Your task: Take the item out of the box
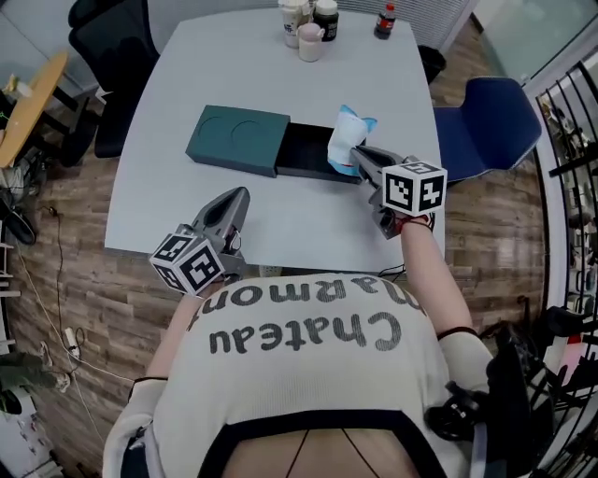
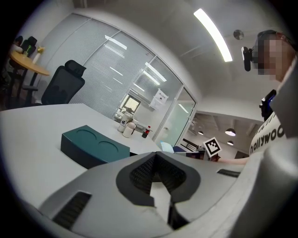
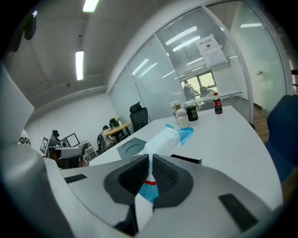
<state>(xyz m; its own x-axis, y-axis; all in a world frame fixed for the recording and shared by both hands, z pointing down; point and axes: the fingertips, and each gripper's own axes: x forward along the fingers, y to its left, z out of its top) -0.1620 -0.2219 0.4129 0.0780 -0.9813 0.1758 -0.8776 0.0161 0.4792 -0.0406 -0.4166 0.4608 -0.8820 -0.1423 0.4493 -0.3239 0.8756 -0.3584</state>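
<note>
A dark teal box (image 1: 238, 140) lies on the white table (image 1: 271, 224), its black inner tray (image 1: 308, 149) slid out to the right. My right gripper (image 1: 360, 159) is shut on a white and blue pouch (image 1: 348, 140), which it holds above the tray's right end. In the right gripper view the pouch (image 3: 165, 139) sticks out forward from between the jaws, pinched near its blue bottom. My left gripper (image 1: 229, 207) hovers near the table's front edge, shut with nothing in it. The left gripper view shows the box (image 2: 93, 151) ahead and to the left.
Several bottles and cups (image 1: 313, 23) stand at the table's far edge. A blue chair (image 1: 486, 126) is at the right of the table and black office chairs (image 1: 117, 56) at the far left. A wooden side table (image 1: 28, 103) is at the left.
</note>
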